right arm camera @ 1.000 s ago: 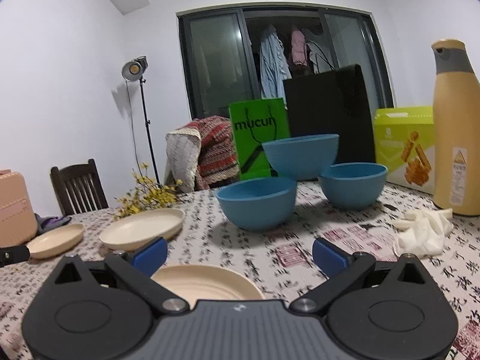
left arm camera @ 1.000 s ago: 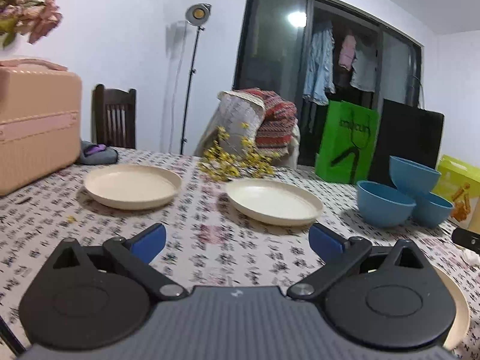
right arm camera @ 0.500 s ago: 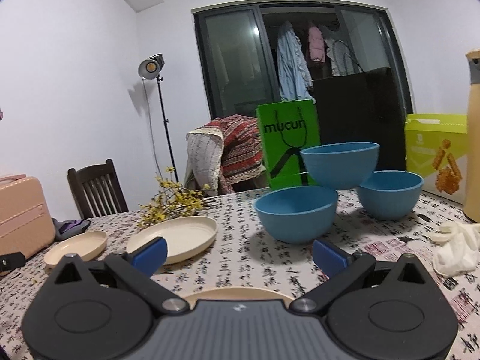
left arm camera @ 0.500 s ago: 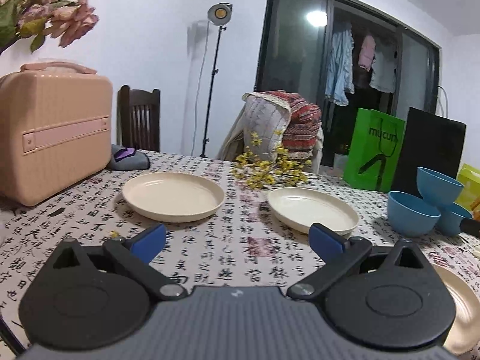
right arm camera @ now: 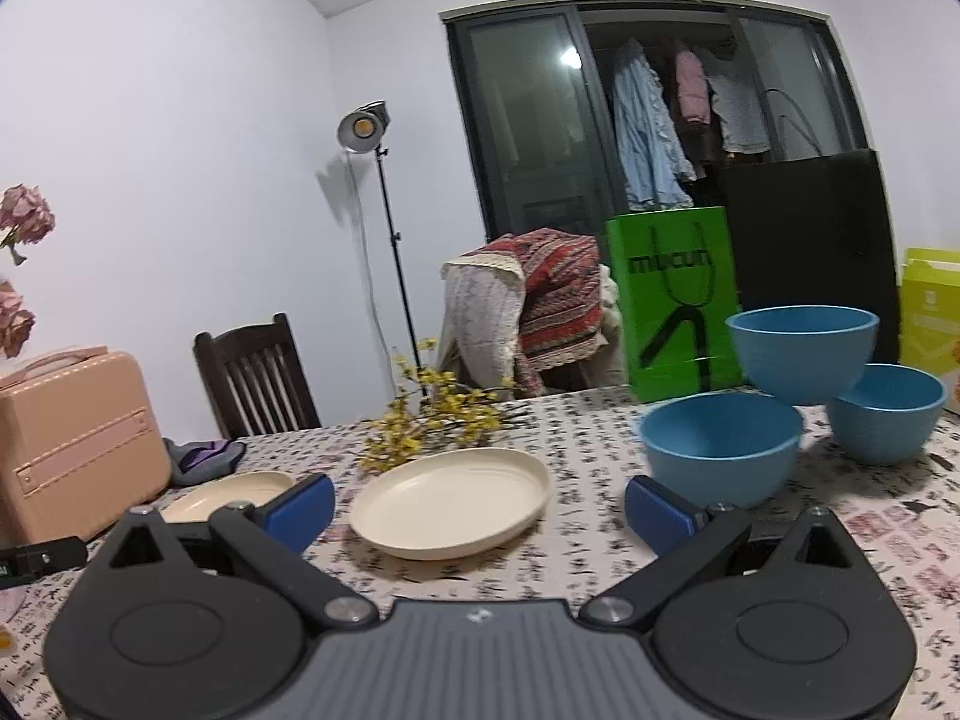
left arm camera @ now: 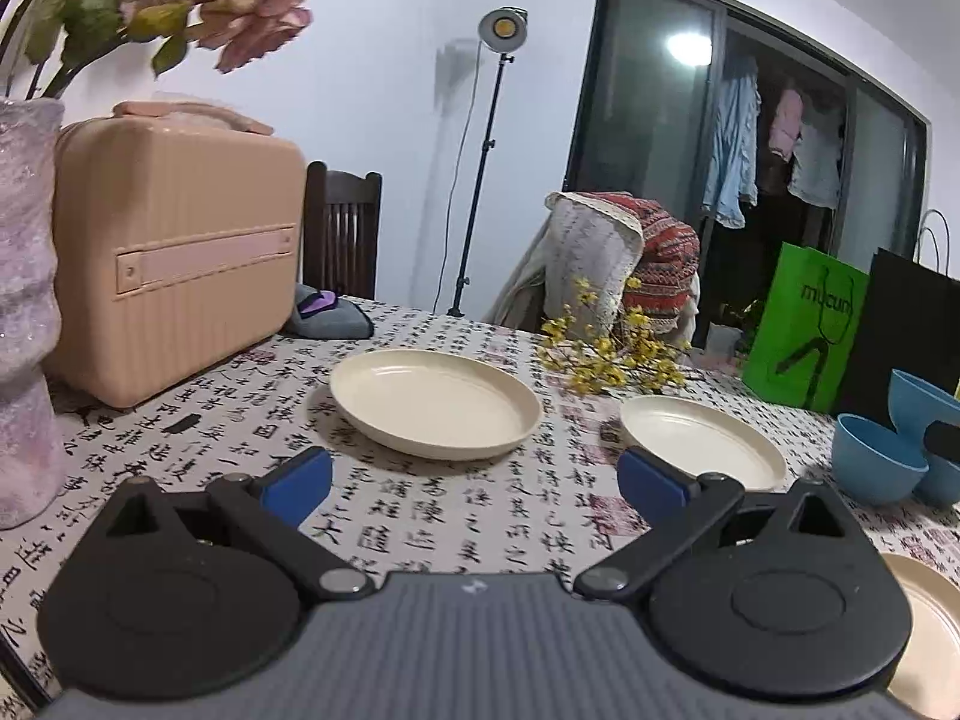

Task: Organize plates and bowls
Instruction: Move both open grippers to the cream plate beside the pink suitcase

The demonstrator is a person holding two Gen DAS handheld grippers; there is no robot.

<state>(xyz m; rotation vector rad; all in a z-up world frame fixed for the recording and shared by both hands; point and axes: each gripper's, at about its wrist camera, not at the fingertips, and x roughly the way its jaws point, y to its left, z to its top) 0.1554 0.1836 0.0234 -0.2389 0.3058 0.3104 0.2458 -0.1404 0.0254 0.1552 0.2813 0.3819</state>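
- a table (left arm camera: 456, 534) under a cloth printed with black characters fills the foreground of both wrist views; behind it stand white walls, a lamp on a tall stand (left arm camera: 503, 30) and a dark glass door with clothes hanging behind it.
- left gripper (left arm camera: 474, 477) hovers low over the cloth, its blue-tipped jaws spread wide with nothing between them.
- just ahead of it lies a cream plate (left arm camera: 435, 402); a second cream plate (left arm camera: 702, 441) lies to the right, well apart from the first, and the edge of a third plate (left arm camera: 924, 618) shows at the lower right.
- right gripper (right arm camera: 477, 507) is likewise wide open and empty, aimed at the second cream plate (right arm camera: 450, 501).
- three blue bowls (right arm camera: 720, 447) cluster at the right: two rest on the cloth and the third sits on top, propped across their rims.
- a sprig of yellow flowers (left arm camera: 612, 348) lies beyond the plates.
- a pink case (left arm camera: 174, 258) and a pale vase (left arm camera: 27, 312) of pink flowers stand at the left.
- a green bag (right arm camera: 675, 300) and a black bag (right arm camera: 804, 240) stand at the far edge behind the bowls.
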